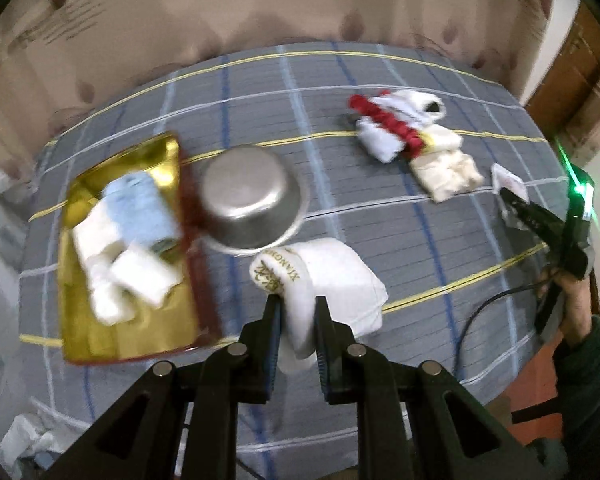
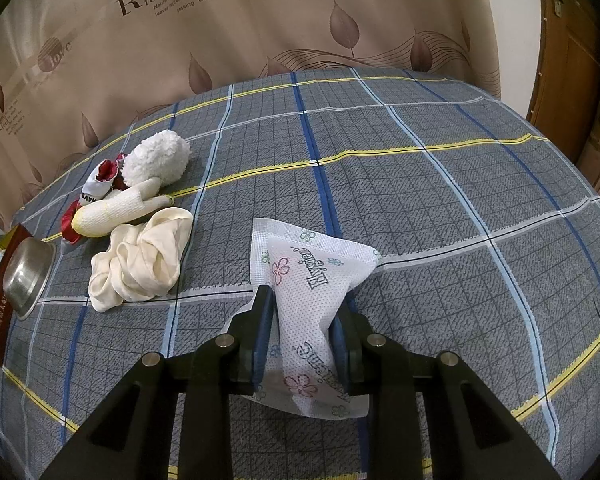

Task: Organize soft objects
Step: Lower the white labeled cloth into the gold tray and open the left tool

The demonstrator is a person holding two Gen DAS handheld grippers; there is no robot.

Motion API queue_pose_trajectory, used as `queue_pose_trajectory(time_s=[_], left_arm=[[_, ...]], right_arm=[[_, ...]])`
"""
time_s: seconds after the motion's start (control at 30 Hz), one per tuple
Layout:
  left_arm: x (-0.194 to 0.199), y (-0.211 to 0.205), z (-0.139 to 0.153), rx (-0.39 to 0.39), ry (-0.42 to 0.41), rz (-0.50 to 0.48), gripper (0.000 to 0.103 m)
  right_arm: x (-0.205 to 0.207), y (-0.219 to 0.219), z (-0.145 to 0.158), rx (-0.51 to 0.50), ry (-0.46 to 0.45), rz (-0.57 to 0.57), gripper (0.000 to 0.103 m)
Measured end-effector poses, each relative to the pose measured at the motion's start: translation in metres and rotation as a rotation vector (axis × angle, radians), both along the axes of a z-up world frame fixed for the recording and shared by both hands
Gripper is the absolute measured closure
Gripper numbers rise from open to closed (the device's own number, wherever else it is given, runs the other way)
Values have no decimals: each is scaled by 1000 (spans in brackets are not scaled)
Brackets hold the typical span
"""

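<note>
My left gripper (image 1: 298, 304) is shut on a rolled white towel (image 1: 300, 300) with gold lettering, held over the plaid bedsheet (image 1: 420, 240) just right of a gold tray (image 1: 156, 160). The tray holds a light blue cloth (image 1: 140, 204) and white rolled cloths (image 1: 116, 272). My right gripper (image 2: 306, 300) is shut on a white tissue packet (image 2: 312, 276) with flower print; it also shows at the right edge of the left wrist view (image 1: 514, 196). A pile of soft items lies at the far side: a red scrunchie (image 1: 384, 120), white cloths (image 1: 380, 140), a cream cloth (image 2: 140, 260) and a fluffy white toy (image 2: 156, 160).
A steel bowl (image 1: 252, 204) lies tilted against the tray's right rim; it also shows in the right wrist view (image 2: 28, 272). A beige leaf-print curtain (image 2: 260, 20) hangs behind the bed. A wooden door (image 2: 572, 60) stands at the right. Crumpled white bags (image 1: 28, 436) lie at the lower left.
</note>
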State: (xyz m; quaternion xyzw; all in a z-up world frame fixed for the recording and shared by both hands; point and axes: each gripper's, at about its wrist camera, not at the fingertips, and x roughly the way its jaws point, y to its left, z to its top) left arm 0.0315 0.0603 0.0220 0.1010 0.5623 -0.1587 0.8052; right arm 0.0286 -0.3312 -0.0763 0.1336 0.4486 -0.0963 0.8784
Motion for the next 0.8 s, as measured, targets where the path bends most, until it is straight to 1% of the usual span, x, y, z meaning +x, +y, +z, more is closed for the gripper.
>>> queue_pose_trajectory(time_s=[0.17, 0.3, 0.4, 0.5, 0.6, 0.67, 0.73, 0.8], left_arm=[[9, 53, 8, 29, -28, 126, 87], [28, 96, 18, 48, -83, 241, 87], [45, 121, 23, 28, -123, 298, 87], [64, 141, 23, 18, -164, 353, 87], [91, 158, 15, 12, -170, 387, 87], [107, 164, 8, 15, -164, 391, 87], [121, 168, 0, 38, -164, 391, 87], [136, 173, -11, 29, -142, 391, 87]], right_arm=[[0, 0, 0, 0, 0, 0, 77], [0, 1, 0, -1, 0, 0, 77], [0, 1, 0, -1, 0, 0, 77], [0, 1, 0, -1, 0, 1, 77], [1, 1, 0, -2, 1, 1, 77], [1, 1, 0, -1, 0, 1, 77], [0, 1, 0, -1, 0, 1, 77], [1, 1, 0, -2, 0, 1, 77]])
